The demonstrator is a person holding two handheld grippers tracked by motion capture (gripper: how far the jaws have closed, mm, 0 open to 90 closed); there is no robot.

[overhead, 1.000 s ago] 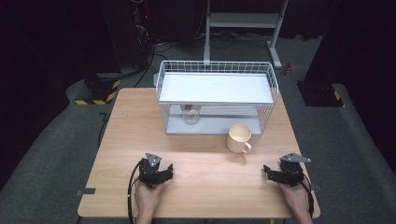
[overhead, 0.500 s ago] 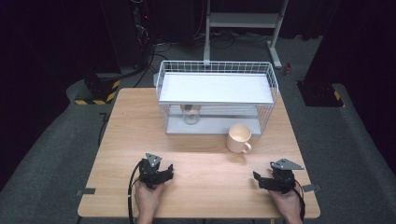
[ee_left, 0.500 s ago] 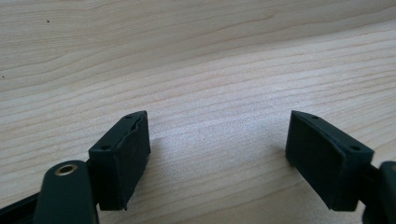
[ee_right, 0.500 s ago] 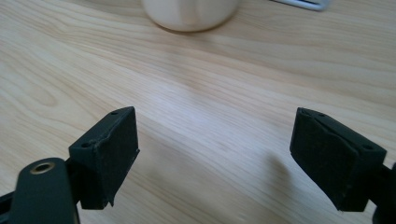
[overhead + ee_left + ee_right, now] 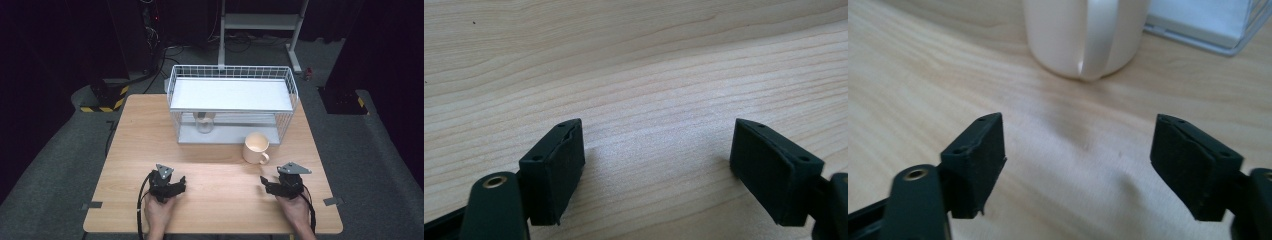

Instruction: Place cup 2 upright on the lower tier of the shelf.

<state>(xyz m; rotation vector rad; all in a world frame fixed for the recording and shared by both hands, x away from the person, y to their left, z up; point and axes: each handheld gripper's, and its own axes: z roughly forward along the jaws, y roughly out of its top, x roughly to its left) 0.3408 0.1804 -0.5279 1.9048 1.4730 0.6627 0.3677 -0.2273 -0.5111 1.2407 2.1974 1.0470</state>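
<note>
A cream mug [image 5: 256, 148] stands upright on the wooden table [image 5: 220, 200], just in front of the wire rack's right end. My right gripper [image 5: 266, 185] rests near the front edge, below and slightly right of the mug. In the right gripper view the jaws of that gripper [image 5: 1078, 170] are open and empty, and the mug [image 5: 1083, 35] stands a short way ahead with its handle facing me. My left gripper [image 5: 178, 185] lies at the front left. Its own view shows that gripper [image 5: 656, 170] open over bare wood.
A white wire rack [image 5: 231, 102] with a white shelf on top fills the table's far middle. A small glass jar [image 5: 204, 122] stands beneath the shelf. Dark floor, cables and a metal stand surround the table.
My right gripper has shifted left along the front of the table, ending below the mug. The left gripper has stayed where it was.
</note>
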